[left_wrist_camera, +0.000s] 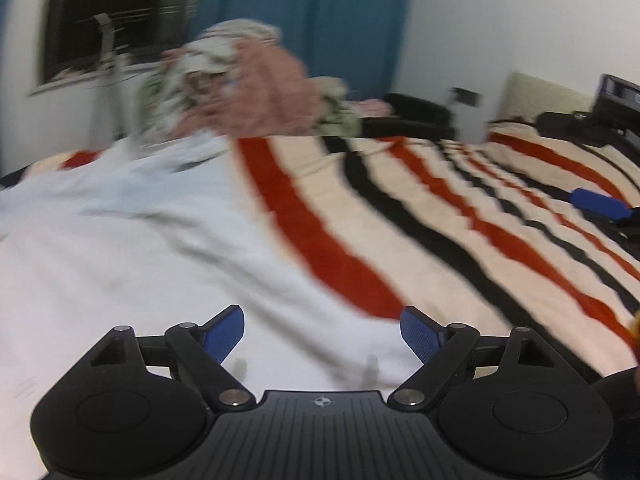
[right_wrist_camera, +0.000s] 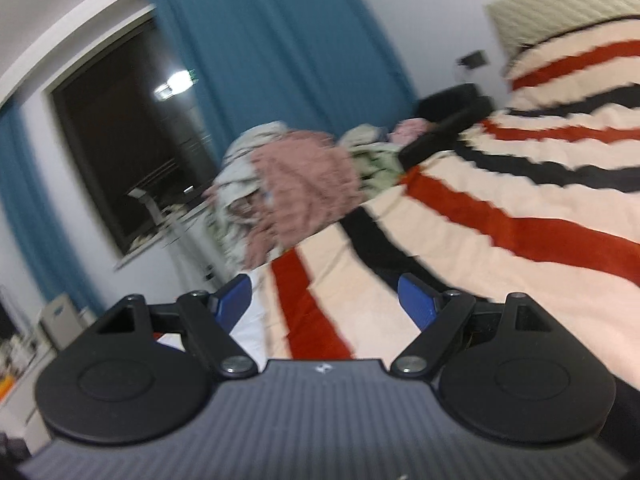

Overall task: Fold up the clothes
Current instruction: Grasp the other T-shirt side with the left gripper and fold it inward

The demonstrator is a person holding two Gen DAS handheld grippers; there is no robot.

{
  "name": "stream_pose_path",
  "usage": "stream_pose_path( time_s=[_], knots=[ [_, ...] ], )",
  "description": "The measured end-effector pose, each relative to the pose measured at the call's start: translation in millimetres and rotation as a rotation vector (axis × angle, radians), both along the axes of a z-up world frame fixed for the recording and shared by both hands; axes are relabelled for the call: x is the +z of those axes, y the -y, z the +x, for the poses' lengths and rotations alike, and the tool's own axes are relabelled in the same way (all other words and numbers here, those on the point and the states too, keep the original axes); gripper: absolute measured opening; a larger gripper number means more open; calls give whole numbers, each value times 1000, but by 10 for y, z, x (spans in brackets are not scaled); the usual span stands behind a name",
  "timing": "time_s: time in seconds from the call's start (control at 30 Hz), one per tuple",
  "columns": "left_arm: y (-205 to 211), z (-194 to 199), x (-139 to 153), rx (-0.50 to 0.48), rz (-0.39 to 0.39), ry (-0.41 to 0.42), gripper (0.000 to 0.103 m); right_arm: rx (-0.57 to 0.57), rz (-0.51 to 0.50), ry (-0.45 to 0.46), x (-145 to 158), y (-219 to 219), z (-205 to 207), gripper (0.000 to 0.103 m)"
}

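Left gripper [left_wrist_camera: 322, 334] jaws wide above soft white cloth [left_wrist_camera: 140, 248], right gripper [right_wrist_camera: 325, 299] jaws wide, empty, tilted over striped fleecy blanket [right_wrist_camera: 500, 208], crumpled pile [right_wrist_camera: 296, 188] ahead

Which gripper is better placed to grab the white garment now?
Left. The left gripper is open right over the white garment; the right gripper, also open, faces mostly the striped blanket.

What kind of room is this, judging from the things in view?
Most likely a bedroom: a bed with a striped blanket, a pile of unfolded clothes at its far end, and blue curtains beside a dark window.
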State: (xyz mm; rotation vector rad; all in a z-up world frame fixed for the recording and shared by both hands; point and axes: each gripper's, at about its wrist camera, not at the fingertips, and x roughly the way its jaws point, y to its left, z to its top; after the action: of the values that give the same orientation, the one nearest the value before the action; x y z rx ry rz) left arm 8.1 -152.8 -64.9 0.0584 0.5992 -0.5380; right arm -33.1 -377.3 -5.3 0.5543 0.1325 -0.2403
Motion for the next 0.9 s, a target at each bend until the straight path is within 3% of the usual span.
stream_pose_path(
  time_s=[0.17,0.37,0.43,0.53,0.6,0.7,0.8,0.9],
  knots=[
    [462,140,-163,-133,-24,-76,85,-121,103,21,-53,363,-80,84],
    [955,225,-541,-273,15,-108,82,-106,100,5,-101,361,-22,84],
    [1094,268,-671,-264,43,-109,76,-99,94,0,-110,348,-10,84],
    [1172,388,-856,-181,50,-165,53,-99,85,2,-120,318,-12,84],
    [1097,426,-873,-160,36,-167,13,-105,84,4,-130,312,-16,84],
    [831,432,-698,-126,-51,-181,5,-105,91,9,-134,314,-31,84],
    [408,348,-396,-88,-148,-172,5,-103,75,10,-121,266,-42,84],
    [-195,146,-65,-49,-296,-151,5,-89,48,11,-99,200,-52,84]
  ],
)
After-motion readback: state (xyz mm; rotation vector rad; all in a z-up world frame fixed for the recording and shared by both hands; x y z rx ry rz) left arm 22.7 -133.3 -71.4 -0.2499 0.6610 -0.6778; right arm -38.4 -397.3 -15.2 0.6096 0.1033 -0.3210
